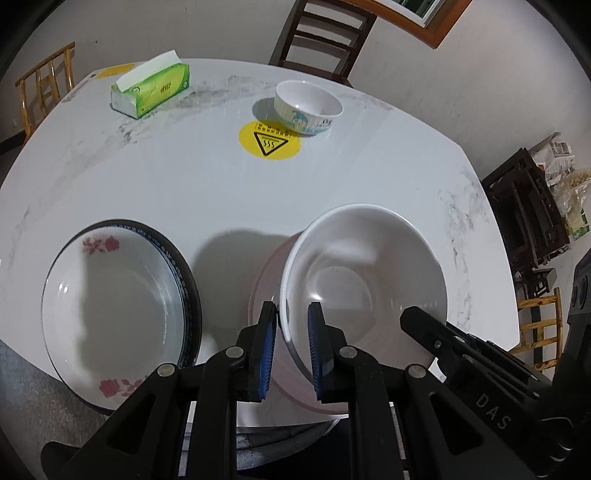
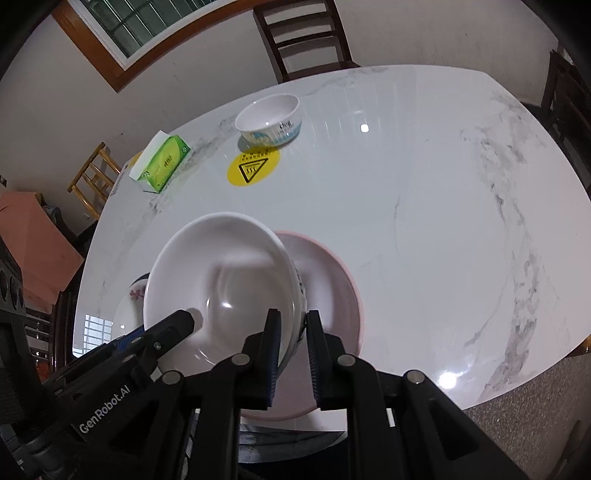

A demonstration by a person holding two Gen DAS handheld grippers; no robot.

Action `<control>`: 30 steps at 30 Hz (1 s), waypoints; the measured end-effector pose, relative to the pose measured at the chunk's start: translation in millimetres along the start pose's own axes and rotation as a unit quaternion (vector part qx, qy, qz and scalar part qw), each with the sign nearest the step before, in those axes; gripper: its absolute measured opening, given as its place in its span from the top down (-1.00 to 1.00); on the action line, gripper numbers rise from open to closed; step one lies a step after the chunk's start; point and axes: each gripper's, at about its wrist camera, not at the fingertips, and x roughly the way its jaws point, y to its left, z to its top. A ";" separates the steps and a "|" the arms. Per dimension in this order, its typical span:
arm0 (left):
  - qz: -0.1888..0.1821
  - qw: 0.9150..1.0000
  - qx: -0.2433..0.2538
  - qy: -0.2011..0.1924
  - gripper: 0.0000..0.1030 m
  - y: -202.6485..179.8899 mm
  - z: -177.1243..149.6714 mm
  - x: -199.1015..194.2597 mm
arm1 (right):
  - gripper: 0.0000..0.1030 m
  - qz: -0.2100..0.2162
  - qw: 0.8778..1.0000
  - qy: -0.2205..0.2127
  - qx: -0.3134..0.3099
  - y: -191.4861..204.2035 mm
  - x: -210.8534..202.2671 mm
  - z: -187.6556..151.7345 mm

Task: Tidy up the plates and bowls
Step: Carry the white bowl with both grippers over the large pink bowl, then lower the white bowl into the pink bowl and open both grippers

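Both grippers hold one large white bowl by its rim, over a pink bowl on the white table. My left gripper is shut on the bowl's left rim. My right gripper is shut on the same white bowl at its right rim, with the pink bowl under and beside it. A rose-patterned plate lies on a dark-rimmed plate at the left. A small white bowl with blue print stands at the far side.
A green tissue box lies at the far left of the table. A yellow hot-surface sticker sits mid-table next to the small bowl. Wooden chairs stand around the table. The table's near edge runs just before the grippers.
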 end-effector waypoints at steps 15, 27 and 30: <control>0.009 1.000 -0.002 0.023 0.74 -1.1 -3.5 22.2 | 0.72 -0.003 1.000 0.025 0.008 -13.1 22.5 -4.8; 0.020 0.999 0.007 0.026 0.74 -3.9 -4.3 29.4 | 0.69 -0.004 0.999 0.032 0.006 -14.6 31.0 -5.8; 0.023 0.999 0.010 0.030 0.74 -4.0 -4.0 30.9 | 0.67 -0.004 0.999 0.035 0.005 -14.0 32.3 -6.1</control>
